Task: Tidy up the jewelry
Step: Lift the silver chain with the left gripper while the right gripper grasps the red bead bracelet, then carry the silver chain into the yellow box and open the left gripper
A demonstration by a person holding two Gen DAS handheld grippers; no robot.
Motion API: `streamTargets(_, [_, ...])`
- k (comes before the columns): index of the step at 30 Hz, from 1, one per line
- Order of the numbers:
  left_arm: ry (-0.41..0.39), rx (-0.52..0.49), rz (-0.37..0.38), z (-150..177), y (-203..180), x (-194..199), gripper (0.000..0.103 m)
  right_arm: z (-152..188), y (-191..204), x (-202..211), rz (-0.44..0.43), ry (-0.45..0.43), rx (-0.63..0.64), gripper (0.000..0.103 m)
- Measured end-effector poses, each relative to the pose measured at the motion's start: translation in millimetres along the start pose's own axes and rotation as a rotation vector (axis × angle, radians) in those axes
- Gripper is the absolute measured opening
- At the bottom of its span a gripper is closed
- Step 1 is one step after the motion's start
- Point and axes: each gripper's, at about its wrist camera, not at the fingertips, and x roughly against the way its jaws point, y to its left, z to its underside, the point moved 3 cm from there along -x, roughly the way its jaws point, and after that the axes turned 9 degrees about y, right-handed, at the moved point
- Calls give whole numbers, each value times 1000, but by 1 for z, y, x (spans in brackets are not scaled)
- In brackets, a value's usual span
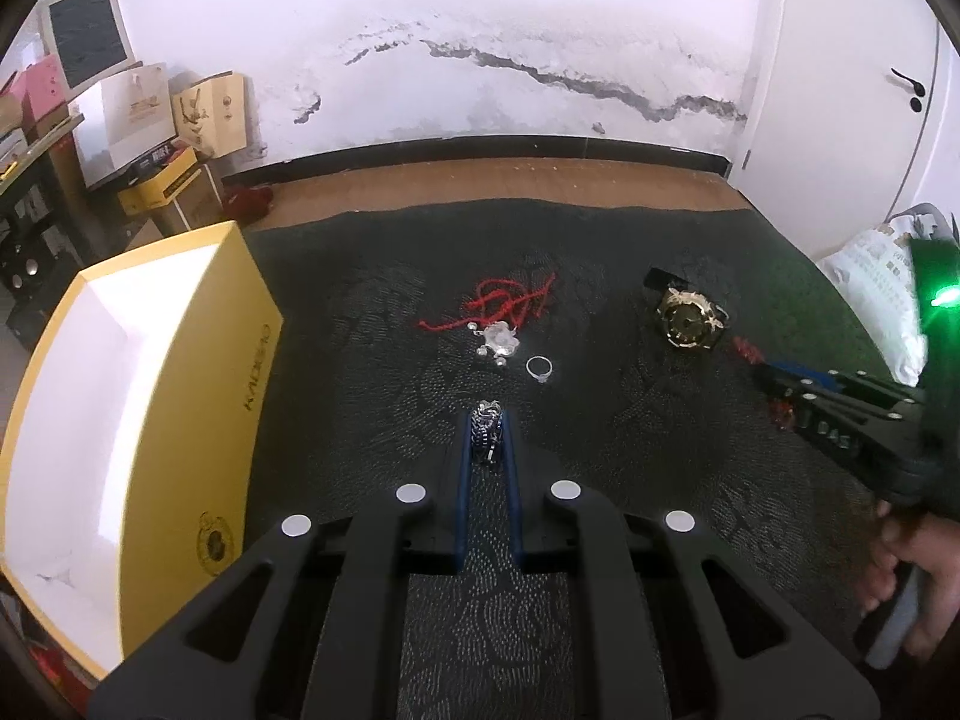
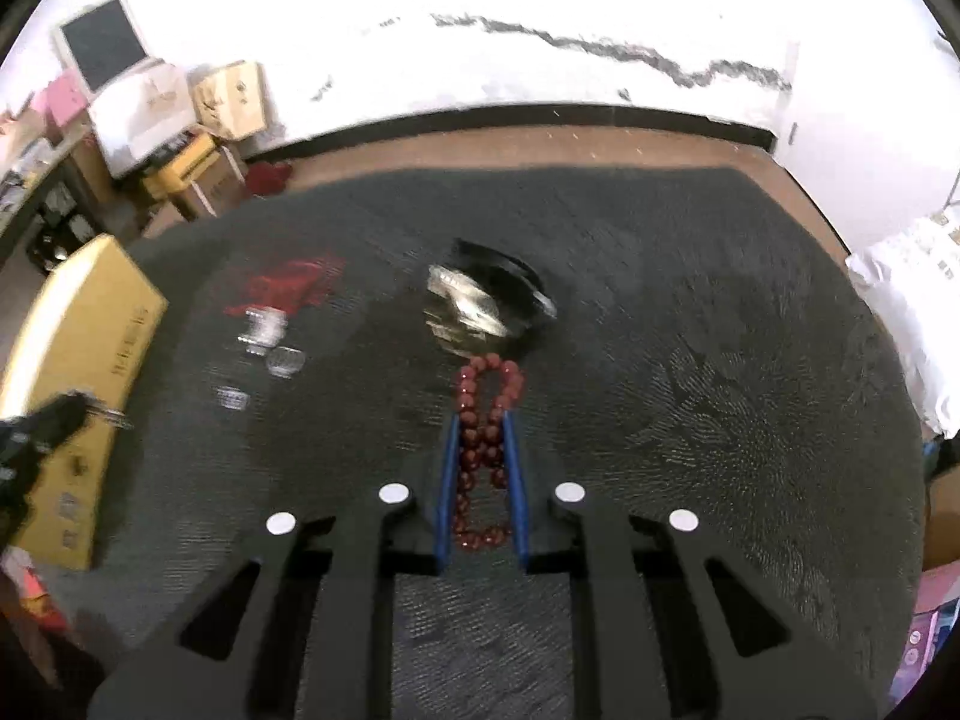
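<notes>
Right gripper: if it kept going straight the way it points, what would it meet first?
Probably the watch. The right gripper, shut on a red bead bracelet, points up the dark cloth at it. The bracelet's front loop already looks close, though blur makes depth uncertain.

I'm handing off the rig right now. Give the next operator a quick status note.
Left claw: shut on the silver-blue chain.
Right claw: shut on the red bead bracelet.
Yellow box at left, open; no jewelry visible inside.
On the dark cloth: red-cord pendant, ring, gold watch.
Left: box both held pieces, then those three.
</notes>
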Motion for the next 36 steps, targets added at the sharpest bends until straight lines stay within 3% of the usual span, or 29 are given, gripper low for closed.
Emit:
streamTargets(4, [-16, 7, -9, -1, 1, 17, 10, 1, 31, 35, -56, -47, 37, 15])
streamTargets(11, [-75, 34, -53, -4, 23, 53, 10, 0, 88, 61, -130, -83, 136, 15])
streamTargets(15, [-106, 90, -88, -9, 58, 72, 10, 1, 116, 59, -157, -76, 176, 15])
streamTargets(24, [-149, 285, -223, -4, 181, 98, 10, -1, 183, 52, -181, -69, 261, 15])
streamTargets(29, [-91, 355, -251, 15, 231, 79, 10, 3, 206, 41, -165, -53, 298, 15])
streamTargets(36, [36, 375, -238, 31, 257, 32, 10, 9, 222, 23, -146, -31, 313, 15])
